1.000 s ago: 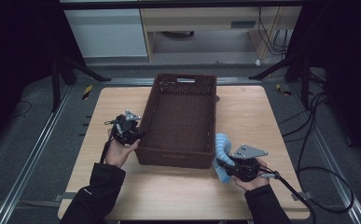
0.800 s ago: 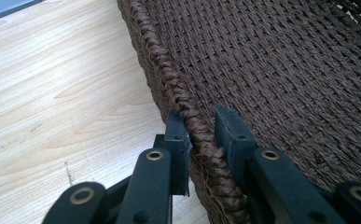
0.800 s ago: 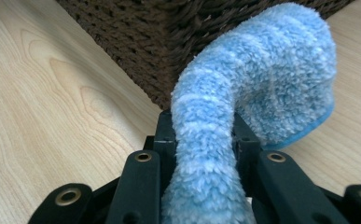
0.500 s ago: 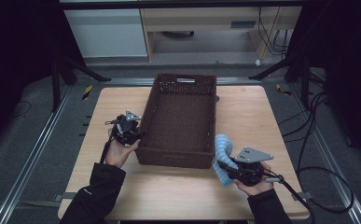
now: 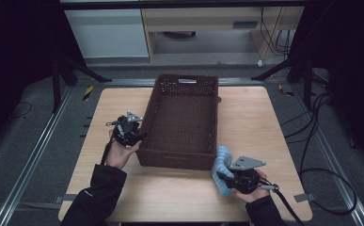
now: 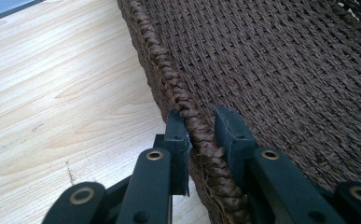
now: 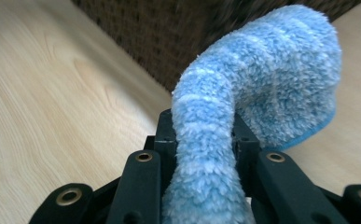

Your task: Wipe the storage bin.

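Shifted slightly nearer the person: right gripper clamping blue cloth (fluffy); left gripper clamped on basket rim.

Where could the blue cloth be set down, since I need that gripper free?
The wicker basket is bare inside. Tabletop lies bare right of it, also along the near edge between the forearms. Crowded: the basket's near right corner, where the right gripper holds the blue cloth.

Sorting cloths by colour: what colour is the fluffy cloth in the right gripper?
Light blue cloth, clearest in the right gripper view.
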{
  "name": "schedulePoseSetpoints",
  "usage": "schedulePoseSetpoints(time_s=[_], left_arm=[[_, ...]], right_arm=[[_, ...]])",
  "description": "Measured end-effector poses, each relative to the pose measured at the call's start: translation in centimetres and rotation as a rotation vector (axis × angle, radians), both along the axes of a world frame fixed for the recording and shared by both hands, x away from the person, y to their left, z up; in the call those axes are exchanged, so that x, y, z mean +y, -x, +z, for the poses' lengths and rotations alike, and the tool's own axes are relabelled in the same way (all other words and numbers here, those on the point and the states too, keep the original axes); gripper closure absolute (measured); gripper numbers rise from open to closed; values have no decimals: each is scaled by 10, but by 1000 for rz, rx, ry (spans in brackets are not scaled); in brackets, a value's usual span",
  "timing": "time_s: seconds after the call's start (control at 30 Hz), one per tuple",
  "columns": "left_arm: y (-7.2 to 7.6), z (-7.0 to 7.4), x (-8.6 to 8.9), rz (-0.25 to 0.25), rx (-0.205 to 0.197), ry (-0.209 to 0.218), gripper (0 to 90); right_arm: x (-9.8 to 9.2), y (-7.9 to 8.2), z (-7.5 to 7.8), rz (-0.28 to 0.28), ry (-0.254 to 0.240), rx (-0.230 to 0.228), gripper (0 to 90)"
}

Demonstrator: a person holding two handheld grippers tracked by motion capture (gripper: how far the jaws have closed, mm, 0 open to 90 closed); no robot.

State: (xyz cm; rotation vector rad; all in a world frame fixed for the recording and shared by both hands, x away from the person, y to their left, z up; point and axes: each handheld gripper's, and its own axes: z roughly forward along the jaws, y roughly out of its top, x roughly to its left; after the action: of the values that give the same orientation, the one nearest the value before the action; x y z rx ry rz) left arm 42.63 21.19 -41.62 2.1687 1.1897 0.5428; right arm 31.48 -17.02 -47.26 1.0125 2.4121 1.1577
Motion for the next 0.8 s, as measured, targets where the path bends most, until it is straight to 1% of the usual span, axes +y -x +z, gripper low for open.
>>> schedulePoseSetpoints(time_s=[0.07, 0.13, 0.2, 0.3, 0.37, 0.4, 0.43, 0.47, 0.57, 0.67, 0.73, 0.8], left_arm=[[0, 0, 0, 0, 0, 1, 750], [0, 0, 0, 0, 0, 2, 750], [0, 0, 0, -1, 1, 1, 750], [0, 0, 0, -2, 1, 1, 750], [0, 0, 0, -2, 0, 3, 750], [0, 0, 0, -2, 2, 1, 750], [0, 0, 0, -2, 1, 1, 750], [0, 0, 0, -2, 1, 1, 750], [0, 0, 0, -2, 1, 1, 750], [0, 0, 0, -2, 1, 3, 750], [0, 0, 0, -2, 2, 4, 750], [0, 0, 0, -3, 1, 3, 749]], right_arm=[[1, -1, -5, 1, 17, 16, 710], [-2, -2, -3, -7, 0, 14, 708], [-8, -3, 1, -25, -6, 1, 707], [-27, -7, 9, -89, -28, -31, 707], [-42, -9, 13, -138, -21, -55, 706], [-53, -11, 15, -173, -17, -69, 705], [-64, -12, 16, -207, -24, -78, 705], [-71, -13, 16, -227, -24, -82, 704], [-93, -15, 14, -295, 6, -93, 704], [-108, -16, 10, -337, 9, -86, 702], [-112, -17, 7, -342, 16, -87, 698], [-114, -18, 2, -345, 31, -70, 695]])
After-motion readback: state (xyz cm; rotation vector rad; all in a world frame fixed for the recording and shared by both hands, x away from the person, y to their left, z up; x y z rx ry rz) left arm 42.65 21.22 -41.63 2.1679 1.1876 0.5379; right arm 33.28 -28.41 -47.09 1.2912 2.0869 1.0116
